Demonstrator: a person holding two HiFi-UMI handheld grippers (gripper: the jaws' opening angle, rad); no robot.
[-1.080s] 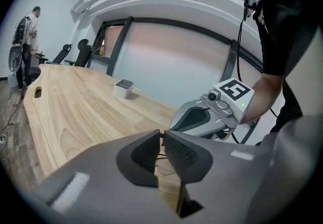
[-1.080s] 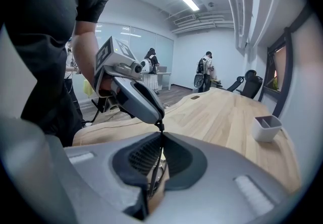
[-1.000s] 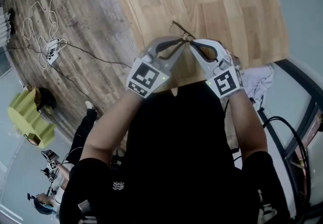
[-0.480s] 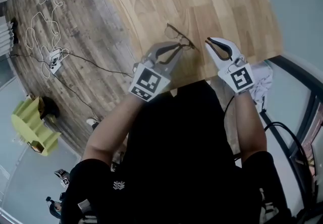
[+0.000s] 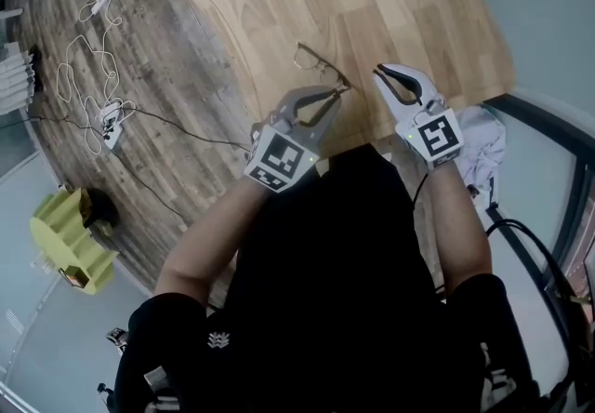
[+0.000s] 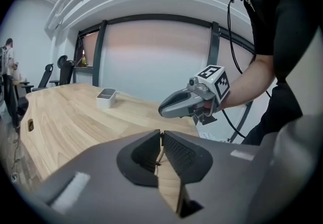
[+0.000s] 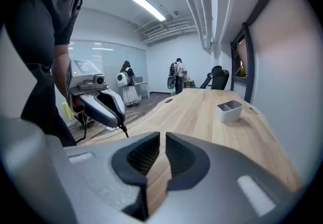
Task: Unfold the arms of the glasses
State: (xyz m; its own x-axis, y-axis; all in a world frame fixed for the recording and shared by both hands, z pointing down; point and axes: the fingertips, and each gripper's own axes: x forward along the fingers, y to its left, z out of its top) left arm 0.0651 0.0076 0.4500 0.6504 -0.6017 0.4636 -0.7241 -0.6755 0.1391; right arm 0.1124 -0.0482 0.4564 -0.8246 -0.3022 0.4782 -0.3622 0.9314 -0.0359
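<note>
With left gripper (image 5: 333,97) jaws just squeezing tighter on a thin arm (image 6: 160,156) of the glasses (image 5: 314,63), mid-frame by the near table (image 5: 400,2) edge, and right gripper (image 5: 381,76) jaws close together and empty, easy to bend or drop it with a hard tug.

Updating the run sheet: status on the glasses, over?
Left gripper jaws just closed further, clamped on glasses arm. Right gripper shut, empty, apart from them. Arms' fold state unclear. White tray far back, not in the way.
</note>
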